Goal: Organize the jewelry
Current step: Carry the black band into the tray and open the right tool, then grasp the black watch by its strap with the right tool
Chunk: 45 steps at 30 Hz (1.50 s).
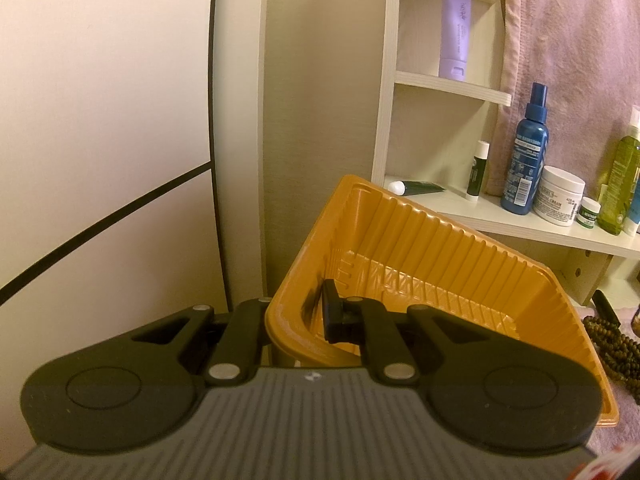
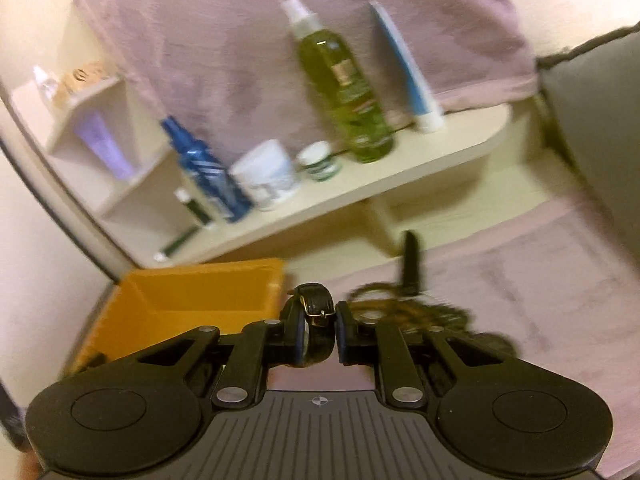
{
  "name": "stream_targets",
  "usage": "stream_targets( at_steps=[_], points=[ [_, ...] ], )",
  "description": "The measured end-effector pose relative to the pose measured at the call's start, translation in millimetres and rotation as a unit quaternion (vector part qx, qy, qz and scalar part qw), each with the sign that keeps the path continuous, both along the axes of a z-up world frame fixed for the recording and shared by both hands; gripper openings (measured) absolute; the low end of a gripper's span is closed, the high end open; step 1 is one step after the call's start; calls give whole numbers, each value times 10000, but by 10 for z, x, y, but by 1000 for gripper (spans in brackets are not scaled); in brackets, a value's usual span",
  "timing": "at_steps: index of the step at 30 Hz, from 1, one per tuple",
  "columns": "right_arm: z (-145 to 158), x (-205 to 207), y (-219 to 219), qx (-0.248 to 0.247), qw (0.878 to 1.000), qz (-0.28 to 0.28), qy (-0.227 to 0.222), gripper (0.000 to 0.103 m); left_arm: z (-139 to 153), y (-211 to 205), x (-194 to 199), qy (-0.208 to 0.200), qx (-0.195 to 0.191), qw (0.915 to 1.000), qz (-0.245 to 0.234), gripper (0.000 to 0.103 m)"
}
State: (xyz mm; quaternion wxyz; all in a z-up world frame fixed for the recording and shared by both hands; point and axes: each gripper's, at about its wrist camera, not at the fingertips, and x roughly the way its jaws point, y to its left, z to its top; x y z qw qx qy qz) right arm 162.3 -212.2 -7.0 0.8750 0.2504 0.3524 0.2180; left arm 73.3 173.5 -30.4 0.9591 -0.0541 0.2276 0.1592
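An orange ribbed plastic tray (image 1: 440, 264) is tilted up at the left, and my left gripper (image 1: 316, 312) is shut on its near corner wall. One pad shows inside the tray; the other finger is hidden behind the wall. In the right wrist view my right gripper (image 2: 316, 326) is shut on a black strap watch (image 2: 316, 308) with a small gold buckle, lifted just right of the orange tray (image 2: 192, 296). A string of dark brown beads (image 1: 612, 344) lies on the pink cloth right of the tray, and shows blurred as beads (image 2: 404, 312) beyond the right gripper.
A pale shelf (image 2: 360, 184) behind carries a blue spray bottle (image 1: 524, 160), a white cream jar (image 1: 560, 196), a green bottle (image 2: 344, 92) and small tubes. A pink towel (image 2: 240, 40) hangs behind it. A black stick-like object (image 2: 410, 264) lies beyond the beads.
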Motion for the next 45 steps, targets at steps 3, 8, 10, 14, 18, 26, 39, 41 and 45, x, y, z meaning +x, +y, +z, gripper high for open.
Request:
stream_targets(
  at_steps=[3, 8, 10, 14, 18, 26, 39, 41, 45],
  points=[
    [10, 19, 180, 292, 9991, 275, 119, 16, 1, -1, 0, -2, 0, 10000, 1, 10],
    [-102, 15, 564, 354, 9965, 699, 301, 16, 7, -5, -2, -2, -1, 10000, -3, 10],
    [-181, 17, 704, 326, 9952, 829, 412, 16, 16, -10, -10, -6, -3, 10000, -14, 10],
    [-337, 32, 906, 259, 9933, 968, 575, 16, 25, -9, -28, -24, -9, 10000, -26, 10],
    [-426, 84, 1040, 186, 9921, 1039, 680, 16, 28, -10, -34, -31, -16, 10000, -30, 10],
    [-421, 86, 1252, -461, 9892, 1347, 360, 22, 26, -9, -45, -12, -23, 10000, -19, 9],
    [-143, -295, 488, -1636, 9849, 199, -533, 50, 12, -5, -34, 3, -47, 10000, -12, 9],
    [-163, -353, 288, -1878, 9812, -108, -427, 50, 9, -3, -29, 8, -47, 10000, -8, 9],
    [-250, -441, -17, -2136, 9755, -521, -89, 50, 3, -8, -24, 19, -42, 10000, -6, 9]
  ],
)
